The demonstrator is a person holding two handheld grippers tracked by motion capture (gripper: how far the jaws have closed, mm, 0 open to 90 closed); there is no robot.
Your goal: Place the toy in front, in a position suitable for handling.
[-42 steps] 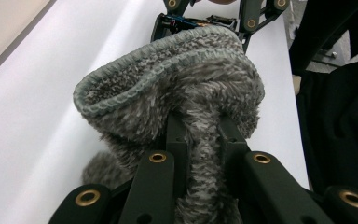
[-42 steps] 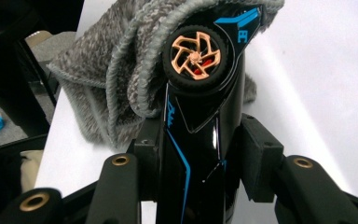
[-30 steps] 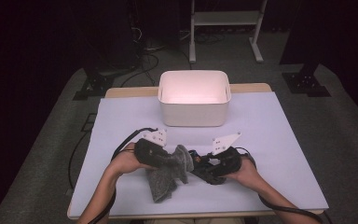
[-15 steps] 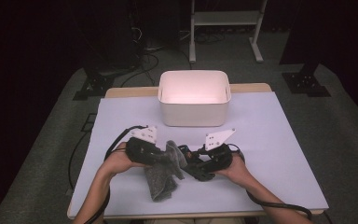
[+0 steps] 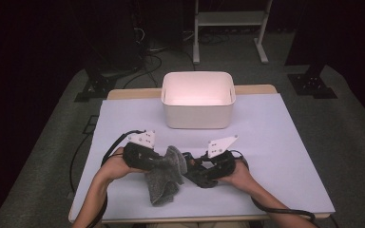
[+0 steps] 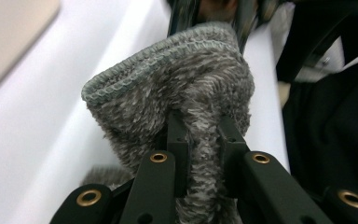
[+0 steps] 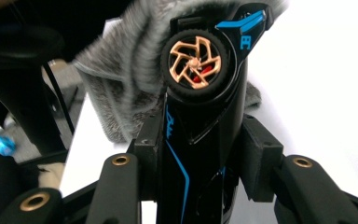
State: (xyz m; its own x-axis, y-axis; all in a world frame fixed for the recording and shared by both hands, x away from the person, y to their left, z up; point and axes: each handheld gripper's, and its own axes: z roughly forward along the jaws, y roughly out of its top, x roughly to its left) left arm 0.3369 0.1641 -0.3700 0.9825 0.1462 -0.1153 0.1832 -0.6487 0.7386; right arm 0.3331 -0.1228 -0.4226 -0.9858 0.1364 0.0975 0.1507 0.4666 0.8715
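Left gripper [image 6: 200,154] pinches the grey cloth [image 6: 186,88], hem folded above its jaws. Right gripper [image 7: 198,163] clamps a black toy car [image 7: 200,102], wheel beyond the jaws touching cloth; bare table [image 7: 326,84] beside.

Setting: recording lab | Evidence: dark curtains surrounding a covered table [image 5: 285,142], cables [image 5: 147,52] trailing across carpet

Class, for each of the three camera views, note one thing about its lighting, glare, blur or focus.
High view: the room around is dark, while the white plastic bin glows overexposed, pinkish inside. Left gripper view: the fuzzy grey cloth is sharp at its stitched hem, and the top edge behind it is smeared. Right gripper view: the black toy car with blue stripes is crisp and glossy; the cloth behind is blurred.
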